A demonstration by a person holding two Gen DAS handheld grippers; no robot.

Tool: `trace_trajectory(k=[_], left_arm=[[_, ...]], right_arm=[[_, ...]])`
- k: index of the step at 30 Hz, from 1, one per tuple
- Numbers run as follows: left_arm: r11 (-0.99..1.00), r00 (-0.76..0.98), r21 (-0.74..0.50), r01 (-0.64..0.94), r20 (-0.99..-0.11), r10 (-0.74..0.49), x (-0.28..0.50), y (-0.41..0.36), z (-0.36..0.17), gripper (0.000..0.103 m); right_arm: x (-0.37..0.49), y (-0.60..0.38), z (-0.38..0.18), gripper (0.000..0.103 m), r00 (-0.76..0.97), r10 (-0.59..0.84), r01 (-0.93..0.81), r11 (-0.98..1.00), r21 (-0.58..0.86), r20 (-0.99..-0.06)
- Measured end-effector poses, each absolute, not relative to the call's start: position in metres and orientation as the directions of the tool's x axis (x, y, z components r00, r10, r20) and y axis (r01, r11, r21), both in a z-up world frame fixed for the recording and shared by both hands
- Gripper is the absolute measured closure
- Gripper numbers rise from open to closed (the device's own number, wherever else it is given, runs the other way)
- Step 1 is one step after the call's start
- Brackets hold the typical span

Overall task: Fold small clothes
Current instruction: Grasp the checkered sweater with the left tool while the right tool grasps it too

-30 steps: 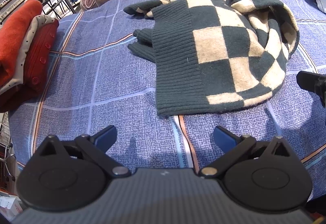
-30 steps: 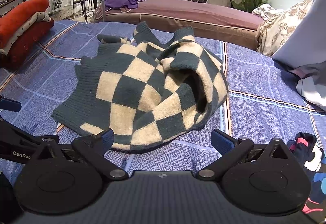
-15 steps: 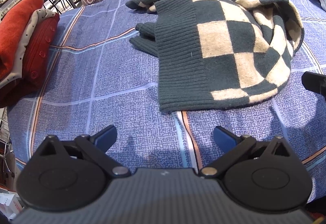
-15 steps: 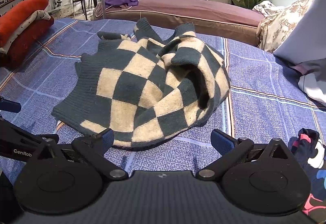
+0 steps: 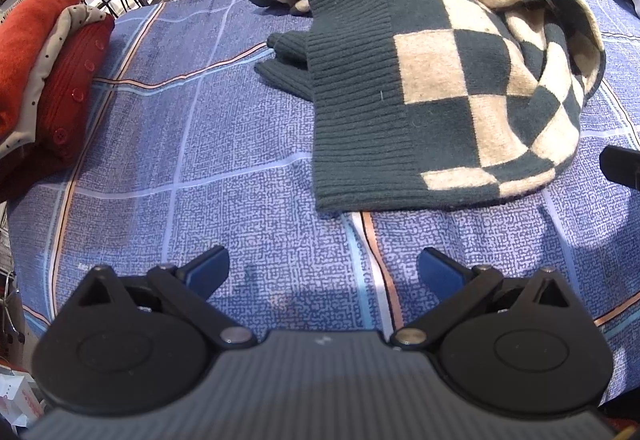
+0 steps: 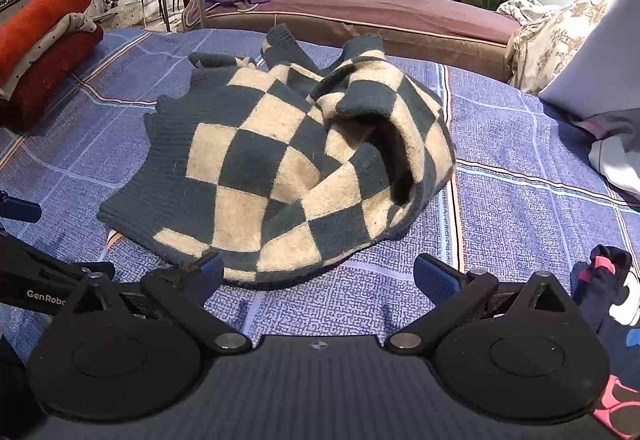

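Observation:
A dark green and cream checkered knit sweater (image 5: 448,79) lies crumpled on the blue plaid bed cover (image 5: 200,127); it also shows in the right wrist view (image 6: 280,167). My left gripper (image 5: 322,272) is open and empty, just short of the sweater's ribbed hem (image 5: 352,143). My right gripper (image 6: 318,272) is open and empty; its left fingertip (image 6: 210,272) sits at the sweater's near edge. The left gripper's fingertip (image 6: 20,209) shows at the left of the right wrist view.
A stack of folded red and beige clothes (image 5: 44,59) lies at the left, also in the right wrist view (image 6: 44,39). A dark garment with pink marks (image 6: 608,300) lies at the right. White and floral bedding (image 6: 580,51) sits at the back right. A brown bed (image 6: 360,11) stands behind.
Both grippers have moved a little closer to the sweater; the right gripper's left fingertip now reaches its near edge. Both jaws stay open.

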State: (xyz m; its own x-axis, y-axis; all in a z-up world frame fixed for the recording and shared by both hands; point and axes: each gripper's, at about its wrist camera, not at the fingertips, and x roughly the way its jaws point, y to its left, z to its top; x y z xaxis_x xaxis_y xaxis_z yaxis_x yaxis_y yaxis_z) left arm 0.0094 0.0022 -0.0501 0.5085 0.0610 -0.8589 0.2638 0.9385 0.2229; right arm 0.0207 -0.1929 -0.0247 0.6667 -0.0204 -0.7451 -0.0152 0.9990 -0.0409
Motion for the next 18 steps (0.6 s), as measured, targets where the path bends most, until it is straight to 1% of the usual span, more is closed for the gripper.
trace_trajectory(k=[10,13,16,18], left_arm=[[0.944,0.518,0.209,0.255,-0.854,0.049,0.015,0.008,-0.056,0.000],[0.945,0.554,0.215,0.247,-0.831,0.044,0.021,0.015,-0.058,0.000],[0.947,0.611,0.234,0.219,-0.790,0.054,0.030,0.027,-0.054,0.000],[0.960,0.634,0.197,0.198,-0.773,0.028,0.040,0.037,-0.050,0.000]], right_arm=[[0.023,-0.195,-0.032,0.000,0.651,-0.015,-0.010,1.000,-0.029,-0.759],[0.019,-0.200,-0.031,0.000,0.687,-0.005,-0.006,1.000,-0.012,-0.726],[0.013,-0.213,-0.030,0.000,0.741,0.033,0.000,0.999,0.049,-0.671],[0.015,-0.222,-0.031,0.000,0.753,0.072,-0.001,0.994,0.108,-0.654]])
